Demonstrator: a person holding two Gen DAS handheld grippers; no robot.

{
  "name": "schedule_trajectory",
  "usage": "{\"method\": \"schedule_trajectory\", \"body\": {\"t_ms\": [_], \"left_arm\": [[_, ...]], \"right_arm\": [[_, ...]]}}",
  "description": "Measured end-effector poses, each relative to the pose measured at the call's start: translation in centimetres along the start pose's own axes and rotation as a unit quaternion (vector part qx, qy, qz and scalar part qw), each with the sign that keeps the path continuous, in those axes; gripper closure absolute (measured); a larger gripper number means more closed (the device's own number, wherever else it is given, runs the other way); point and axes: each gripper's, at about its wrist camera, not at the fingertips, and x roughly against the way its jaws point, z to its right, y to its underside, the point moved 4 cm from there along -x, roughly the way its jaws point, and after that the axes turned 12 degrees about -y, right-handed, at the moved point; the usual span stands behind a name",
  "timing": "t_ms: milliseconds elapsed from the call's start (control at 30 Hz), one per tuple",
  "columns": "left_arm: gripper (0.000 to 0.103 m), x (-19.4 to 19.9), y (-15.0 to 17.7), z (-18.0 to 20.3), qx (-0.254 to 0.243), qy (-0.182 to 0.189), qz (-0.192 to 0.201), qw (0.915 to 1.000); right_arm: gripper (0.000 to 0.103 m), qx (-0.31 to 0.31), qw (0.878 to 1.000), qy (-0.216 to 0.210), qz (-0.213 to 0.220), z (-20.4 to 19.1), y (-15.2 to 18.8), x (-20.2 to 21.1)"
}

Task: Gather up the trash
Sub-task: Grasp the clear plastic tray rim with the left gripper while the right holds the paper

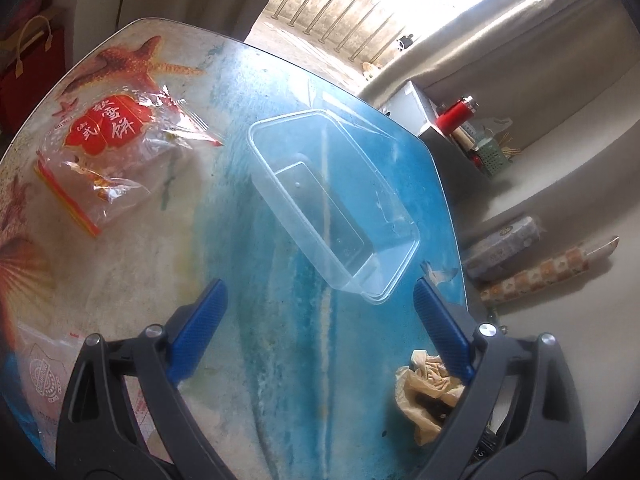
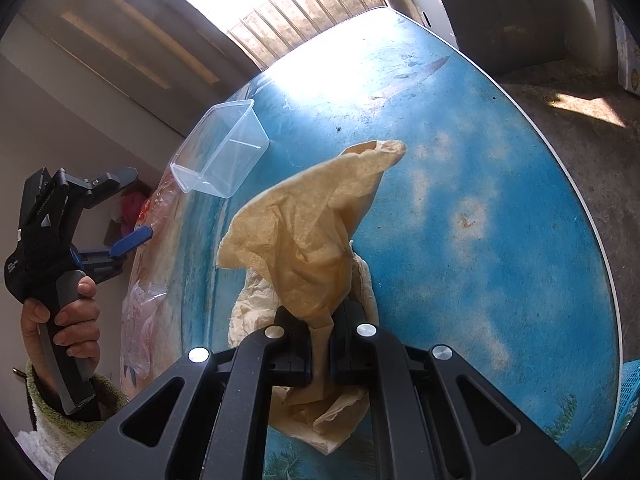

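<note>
My left gripper (image 1: 320, 292) is open and empty, hovering over the table (image 1: 240, 320) just short of a clear plastic container (image 1: 332, 200). A clear snack bag with a red label (image 1: 116, 152) lies at the left. My right gripper (image 2: 320, 328) is shut on a crumpled tan paper napkin (image 2: 312, 232), which sticks up between the fingers. More crumpled pale paper (image 2: 252, 312) lies under it. The napkin also shows in the left wrist view (image 1: 424, 392). The container (image 2: 224, 152) and the left gripper (image 2: 124, 216) show at the left of the right wrist view.
The round table has a blue sea and starfish print (image 2: 480, 200). Another clear plastic bag (image 1: 40, 380) lies at the near left edge. On the floor to the right are rolled wraps (image 1: 536, 272) and a low shelf with a red bottle (image 1: 452, 116).
</note>
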Motion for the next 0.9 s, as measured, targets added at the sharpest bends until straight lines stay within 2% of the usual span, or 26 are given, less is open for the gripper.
{"method": "schedule_trajectory", "body": {"t_ms": [167,300,367,500,733,767,900], "left_arm": [[0.03,-2.3,-0.5,-1.1,0.042,0.016,-0.03,0.9985],[0.035,-3.7,-0.8,-1.0,0.064,0.031,-0.042,0.9966],[0.041,-4.4,-1.1,-0.7,0.066,0.028,-0.048,0.9962],[0.05,-6.0,-1.3,0.4,0.061,0.015,-0.059,0.9962],[0.064,-7.4,-1.3,0.9,0.031,-0.027,-0.054,0.9977],[0.069,-7.4,-1.3,0.9,0.029,-0.029,-0.054,0.9977],[0.075,-7.4,-1.1,0.6,0.024,-0.03,-0.059,0.9975]], "right_arm": [[0.097,-0.005,1.0,-0.005,0.001,0.2,0.0,0.0],[0.097,-0.005,1.0,-0.006,0.002,0.2,0.0,0.0],[0.097,-0.005,1.0,-0.005,0.002,0.2,0.0,0.1],[0.097,-0.005,1.0,-0.005,0.003,0.3,-0.1,0.1],[0.097,-0.007,1.0,-0.005,0.005,0.3,0.1,0.1],[0.097,-0.008,1.0,-0.005,0.005,0.3,0.1,0.1],[0.097,-0.007,1.0,-0.002,0.006,0.3,0.2,0.2]]}}
